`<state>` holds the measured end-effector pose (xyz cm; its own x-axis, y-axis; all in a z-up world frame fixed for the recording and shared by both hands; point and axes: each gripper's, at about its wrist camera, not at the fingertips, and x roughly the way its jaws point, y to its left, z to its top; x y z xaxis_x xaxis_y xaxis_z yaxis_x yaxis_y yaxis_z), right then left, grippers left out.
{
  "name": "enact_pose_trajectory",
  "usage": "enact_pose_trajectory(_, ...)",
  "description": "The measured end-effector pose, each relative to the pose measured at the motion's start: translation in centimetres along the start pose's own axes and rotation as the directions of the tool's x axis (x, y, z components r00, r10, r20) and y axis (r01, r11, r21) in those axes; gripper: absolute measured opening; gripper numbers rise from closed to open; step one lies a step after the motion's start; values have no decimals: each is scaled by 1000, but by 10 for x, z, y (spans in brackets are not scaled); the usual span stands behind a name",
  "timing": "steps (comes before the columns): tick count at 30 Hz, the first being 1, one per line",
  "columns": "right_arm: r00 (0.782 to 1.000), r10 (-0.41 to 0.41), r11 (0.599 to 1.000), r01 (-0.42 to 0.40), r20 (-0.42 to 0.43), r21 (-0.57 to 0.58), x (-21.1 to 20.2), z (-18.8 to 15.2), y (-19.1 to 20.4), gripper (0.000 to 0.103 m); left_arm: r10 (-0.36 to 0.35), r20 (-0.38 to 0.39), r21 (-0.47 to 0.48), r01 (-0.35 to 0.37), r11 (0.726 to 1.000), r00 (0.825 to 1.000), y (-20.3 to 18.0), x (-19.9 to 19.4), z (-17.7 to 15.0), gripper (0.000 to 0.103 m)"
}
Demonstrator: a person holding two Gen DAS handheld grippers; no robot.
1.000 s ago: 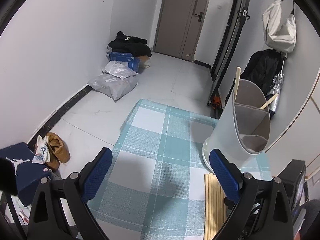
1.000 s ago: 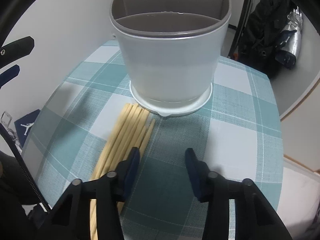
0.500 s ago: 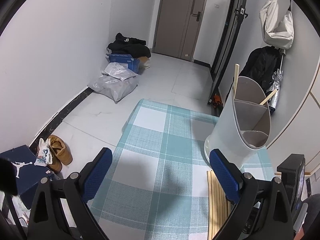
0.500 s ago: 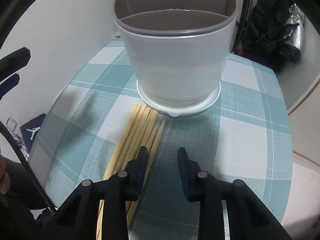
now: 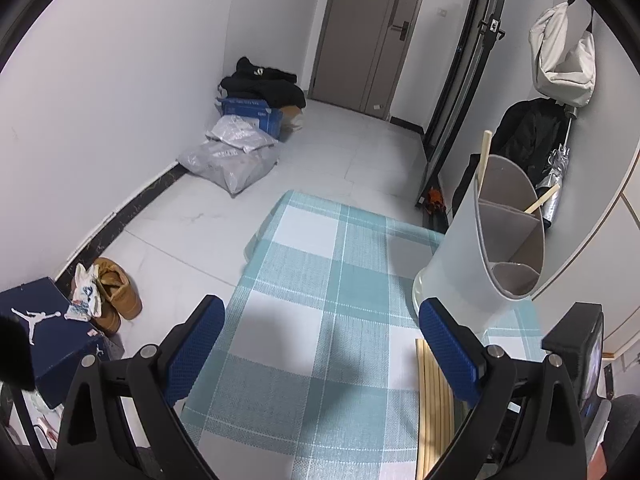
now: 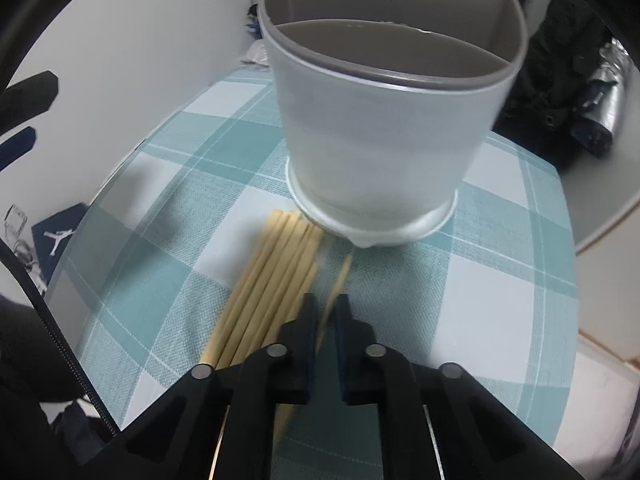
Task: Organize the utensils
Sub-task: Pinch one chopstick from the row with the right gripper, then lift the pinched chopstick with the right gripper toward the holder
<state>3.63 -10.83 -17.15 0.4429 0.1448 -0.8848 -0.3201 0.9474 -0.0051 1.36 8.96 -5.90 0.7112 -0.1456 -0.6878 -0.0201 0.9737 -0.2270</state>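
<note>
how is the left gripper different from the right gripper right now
The left gripper is wide open and holds nothing; the right gripper is shut on one chopstick. The left hovers over bare checked tablecloth; the right sits by the chopstick bundle near the utensil holder. Both have blue pads.

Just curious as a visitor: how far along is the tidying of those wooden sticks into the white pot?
Early on. Two chopsticks already stand in the far compartment of the holder. The right gripper is closed on one chopstick, pulled off the pile and blurred. The remaining chopsticks lie on the checked cloth beside the holder. The left gripper is open, holding nothing.
</note>
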Motion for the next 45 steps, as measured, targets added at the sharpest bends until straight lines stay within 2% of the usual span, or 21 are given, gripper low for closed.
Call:
enact_pose_trajectory(6,998,41,999,-43,-50,-34,-6,-5,-5,4,-10,-55,-29,8,1000,998,5,7,0,96)
enact_pose_trajectory(15,1000,18,994,-20,-24,-108,-1,5,0,8,9,-102,46,-4,999,995,-5,16,-10,96)
enact_pose_trajectory(19,997,73,996,-73,2,-46,0,8,-7,6,-34,-180,64,47,997,983,-12,30,-18,96)
enact_pose_trajectory(23,989,148,987,-149,22,60,-2,7,-31,4,-24,-250,141,61,988,968,-30,44,-31,96)
enact_pose_trajectory(25,979,197,970,-202,53,133,-7,8,-48,4,-36,-270,160,82,984,962,-37,46,-34,96)
enact_pose_trajectory(28,959,259,932,-280,116,230,-21,7,-69,4,-50,-332,168,111,980,942,-45,56,-37,96)
enact_pose_trajectory(32,932,311,876,-357,186,324,-33,8,-98,4,-32,-380,156,99,983,924,-47,68,-40,96)
enact_pose_trajectory(36,909,350,814,-415,226,406,-37,-2,-126,4,0,-395,185,79,979,919,-53,75,-43,96)
enact_pose_trajectory(40,896,360,784,-442,261,436,-43,-6,-137,4,56,-393,245,46,968,918,-63,77,-45,96)
enact_pose_trajectory(45,881,354,743,-469,315,478,-56,-16,-156,4,62,-403,246,43,968,913,-61,73,-44,96)
